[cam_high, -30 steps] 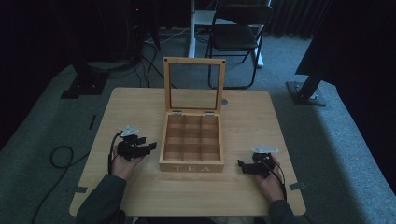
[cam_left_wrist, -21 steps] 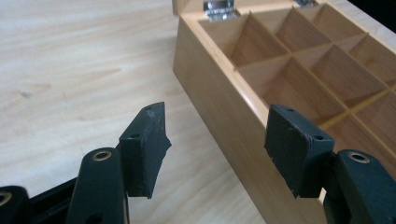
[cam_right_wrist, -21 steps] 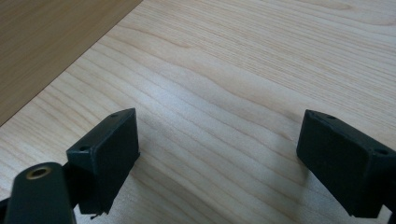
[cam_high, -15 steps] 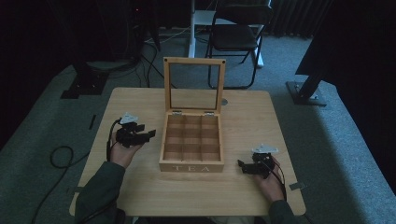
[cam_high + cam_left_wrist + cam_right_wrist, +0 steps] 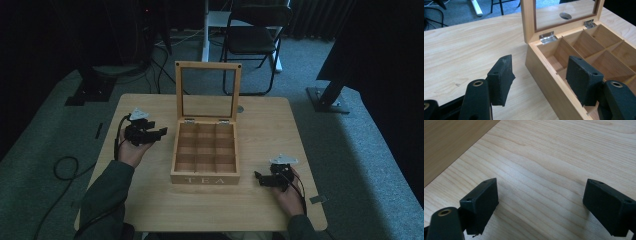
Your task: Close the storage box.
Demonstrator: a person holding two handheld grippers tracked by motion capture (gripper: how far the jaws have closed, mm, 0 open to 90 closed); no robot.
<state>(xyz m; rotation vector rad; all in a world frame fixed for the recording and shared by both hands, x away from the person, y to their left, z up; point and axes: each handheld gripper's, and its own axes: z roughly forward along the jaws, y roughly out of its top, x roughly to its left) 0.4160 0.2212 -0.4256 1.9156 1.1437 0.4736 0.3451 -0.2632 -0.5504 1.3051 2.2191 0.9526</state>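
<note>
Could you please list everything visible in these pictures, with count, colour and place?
Table: one, light wood, centre of the high view.
Tea box: one, light wood, mid-table, marked TEA, nine empty compartments.
Lid: one, wooden frame with clear pane, hinged, standing upright.
Chair: one, dark, on the floor beyond the table.
Floor cables: dark, left of the table.
Left gripper: one, black, open, left of the box near its hinge end.
Right gripper: one, black, open, right of the box front.
Fingers: black, nothing between them.

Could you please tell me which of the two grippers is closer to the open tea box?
The left gripper: its open jaws reach the tea box near the hinges, while the right gripper sits apart, by the front corner.
</note>
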